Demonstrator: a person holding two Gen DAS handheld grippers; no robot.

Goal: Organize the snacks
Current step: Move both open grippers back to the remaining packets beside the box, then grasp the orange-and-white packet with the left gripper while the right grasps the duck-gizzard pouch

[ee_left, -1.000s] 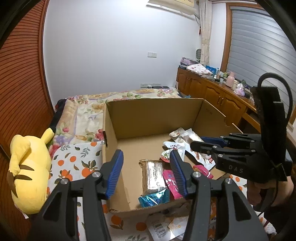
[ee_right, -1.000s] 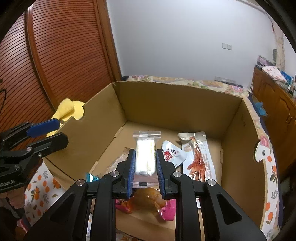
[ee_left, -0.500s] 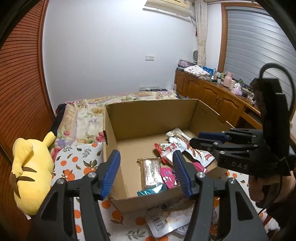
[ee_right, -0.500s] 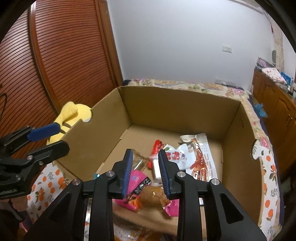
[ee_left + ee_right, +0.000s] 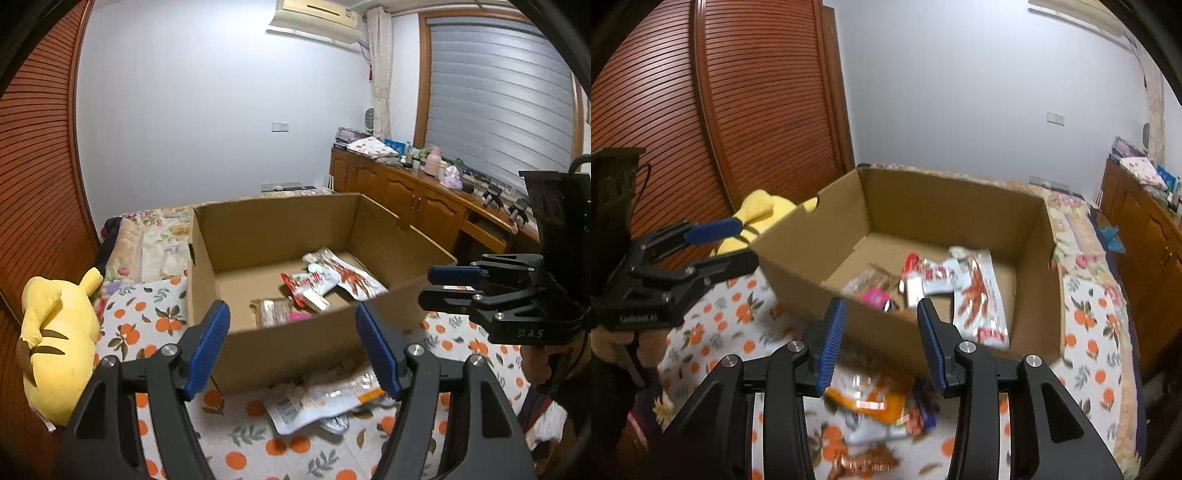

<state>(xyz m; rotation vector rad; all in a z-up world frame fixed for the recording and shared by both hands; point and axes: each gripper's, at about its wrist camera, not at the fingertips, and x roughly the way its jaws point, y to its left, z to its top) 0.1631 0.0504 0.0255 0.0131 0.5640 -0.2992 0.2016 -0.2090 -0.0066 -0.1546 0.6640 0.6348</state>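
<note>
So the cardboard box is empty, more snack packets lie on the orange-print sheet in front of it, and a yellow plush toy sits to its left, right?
Not quite: the cardboard box already holds snack packets, as the left wrist view shows. The rest stands.

Plain pale wall [image 5: 192, 122], unlit; small white switch plate [image 5: 280, 126] mid-wall. White air conditioner [image 5: 317, 16] mounted high, beside a pale patterned curtain [image 5: 380, 70]. Wood-framed window with grey slatted blind [image 5: 498, 99], closed. Reddish-brown ribbed wooden sliding door [image 5: 738, 110] on the opposite side. Brown wooden cabinet run [image 5: 399, 195] under the window, top cluttered with small items. Bed under floral quilt [image 5: 155, 236] and white orange-print sheet [image 5: 236, 446].
</note>
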